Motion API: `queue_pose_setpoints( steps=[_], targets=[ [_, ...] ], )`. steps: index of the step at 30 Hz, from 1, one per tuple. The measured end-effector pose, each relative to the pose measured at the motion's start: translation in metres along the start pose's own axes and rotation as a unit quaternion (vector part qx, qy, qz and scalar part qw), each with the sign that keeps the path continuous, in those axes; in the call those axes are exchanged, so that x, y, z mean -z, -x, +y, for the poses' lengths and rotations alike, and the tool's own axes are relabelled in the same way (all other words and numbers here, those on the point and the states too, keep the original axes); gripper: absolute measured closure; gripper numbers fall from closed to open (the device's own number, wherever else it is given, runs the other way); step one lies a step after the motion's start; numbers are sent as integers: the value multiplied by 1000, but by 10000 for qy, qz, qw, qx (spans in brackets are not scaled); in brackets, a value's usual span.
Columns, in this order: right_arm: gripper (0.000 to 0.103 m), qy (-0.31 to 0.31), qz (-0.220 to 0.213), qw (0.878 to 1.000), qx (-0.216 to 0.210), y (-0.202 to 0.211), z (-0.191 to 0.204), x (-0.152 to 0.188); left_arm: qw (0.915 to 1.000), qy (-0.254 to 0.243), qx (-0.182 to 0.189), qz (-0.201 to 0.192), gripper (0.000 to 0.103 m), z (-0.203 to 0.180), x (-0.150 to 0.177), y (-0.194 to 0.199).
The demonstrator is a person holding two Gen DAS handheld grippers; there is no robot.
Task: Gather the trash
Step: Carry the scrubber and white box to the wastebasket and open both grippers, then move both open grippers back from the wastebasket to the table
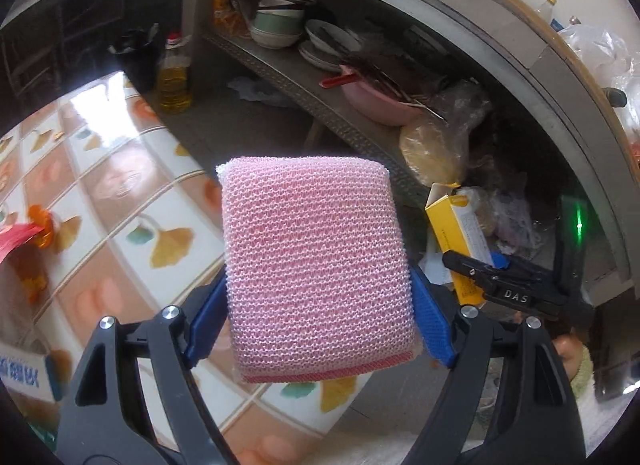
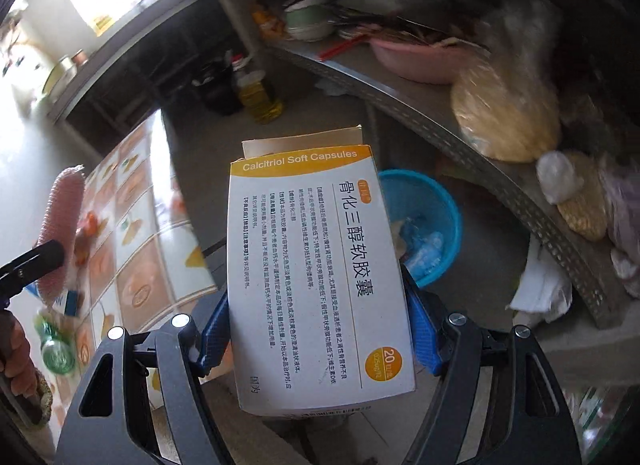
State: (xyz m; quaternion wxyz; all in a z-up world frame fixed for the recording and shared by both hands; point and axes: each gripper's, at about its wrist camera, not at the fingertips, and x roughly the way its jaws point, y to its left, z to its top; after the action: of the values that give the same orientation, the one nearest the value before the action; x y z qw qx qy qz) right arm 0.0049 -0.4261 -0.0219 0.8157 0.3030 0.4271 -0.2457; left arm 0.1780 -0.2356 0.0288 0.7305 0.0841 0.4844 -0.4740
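My left gripper is shut on a pink mesh scrubbing sponge, its blue pads pressing both sides, held in the air past the edge of the patterned table. My right gripper is shut on a white and orange medicine box with its top flap up. Below and just right of the box, a blue mesh bin with trash in it stands on the floor. The left wrist view catches the right gripper and its yellow-sided box at the right. The sponge shows at the left of the right wrist view.
A grey metal shelf carries bowls, a pink basin and bagged goods. A cooking oil bottle and a dark bin stand on the floor. A green bottle rests on the table, beside a hand.
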Motion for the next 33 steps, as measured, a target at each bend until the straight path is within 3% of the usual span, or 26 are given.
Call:
queue_pose_setpoints(
  steps=[2, 5, 9, 13, 18, 20, 24, 28, 33],
  targets=[
    [31, -378, 114, 9992, -34, -9, -27, 1, 9988, -87, 365, 320, 25, -13, -20, -32],
    [31, -723, 341, 9968, -25, -33, -51, 7, 9948, -13, 575, 840, 25, -24, -39, -82],
    [31, -1063, 636, 9923, -38, -73, -71, 9, 9876, 55, 445, 1507, 25, -35, -54, -153],
    [31, -1387, 848, 9867, 29, -118, -91, 0, 9807, 68, 296, 1931, 25, -46, -66, -213],
    [30, -1624, 822, 9831, 168, -170, -108, -23, 9802, 213, 200, 1960, 18, -48, -86, -260],
    [22, -1605, 707, 9842, 238, -190, -114, -31, 9815, 348, 118, 1879, 14, -48, -94, -277],
    [22, -1615, 716, 9824, 605, -224, -125, -34, 9807, 441, -71, 1904, 14, -46, -92, -297],
    [22, -1799, 697, 9791, 642, -227, -133, -24, 9818, 375, -127, 1859, 14, -42, -88, -288],
    [22, -1705, 643, 9812, 636, -205, -127, -5, 9886, 151, -190, 1485, 14, -40, -89, -248]
  ],
)
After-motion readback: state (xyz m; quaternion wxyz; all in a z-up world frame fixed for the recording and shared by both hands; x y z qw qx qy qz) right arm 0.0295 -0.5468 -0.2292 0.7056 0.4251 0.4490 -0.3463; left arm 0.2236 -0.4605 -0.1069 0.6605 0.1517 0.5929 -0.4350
